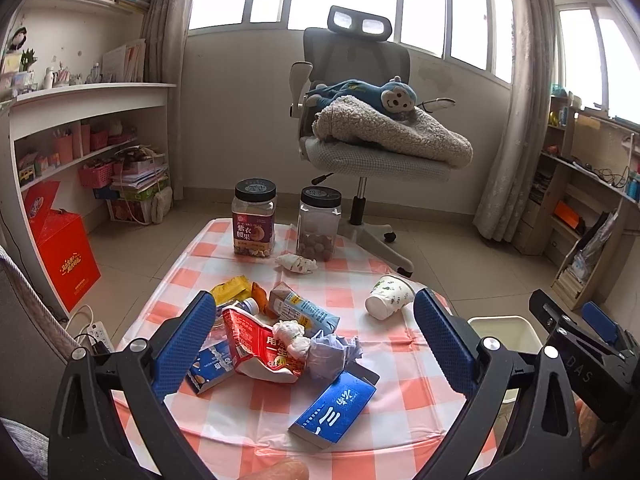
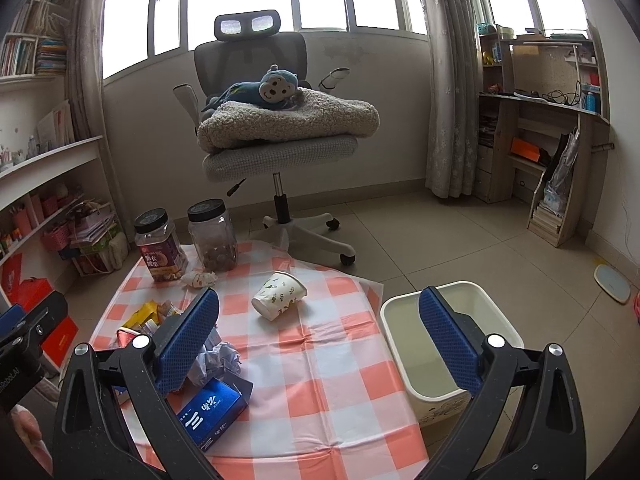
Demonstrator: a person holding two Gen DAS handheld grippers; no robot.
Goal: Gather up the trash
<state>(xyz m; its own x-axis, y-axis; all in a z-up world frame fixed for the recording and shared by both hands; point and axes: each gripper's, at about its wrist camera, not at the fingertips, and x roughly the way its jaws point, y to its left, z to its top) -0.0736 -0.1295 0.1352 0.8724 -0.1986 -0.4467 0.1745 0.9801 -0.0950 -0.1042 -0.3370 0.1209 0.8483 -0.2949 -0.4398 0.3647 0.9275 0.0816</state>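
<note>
A pile of trash lies on the checked tablecloth (image 1: pixel 352 304): a red wrapper (image 1: pixel 256 344), crumpled tissues (image 1: pixel 332 352), a blue box (image 1: pixel 336 408), a milk carton (image 1: pixel 304 308), yellow packets (image 1: pixel 232 286) and a tipped paper cup (image 1: pixel 390 296). My left gripper (image 1: pixel 316 336) is open and empty, hovering above the pile. My right gripper (image 2: pixel 320 336) is open and empty, above the cloth between the blue box (image 2: pixel 216 412) and the white bin (image 2: pixel 448 344). The paper cup (image 2: pixel 280 296) lies ahead of it.
Two black-lidded jars (image 1: pixel 256 220) (image 1: pixel 318 226) and a crumpled tissue (image 1: pixel 296 263) stand at the cloth's far edge. An office chair (image 1: pixel 360 128) with a blanket and a monkey toy stands behind. Shelves line the left and right walls. A red box (image 1: pixel 64 252) stands left.
</note>
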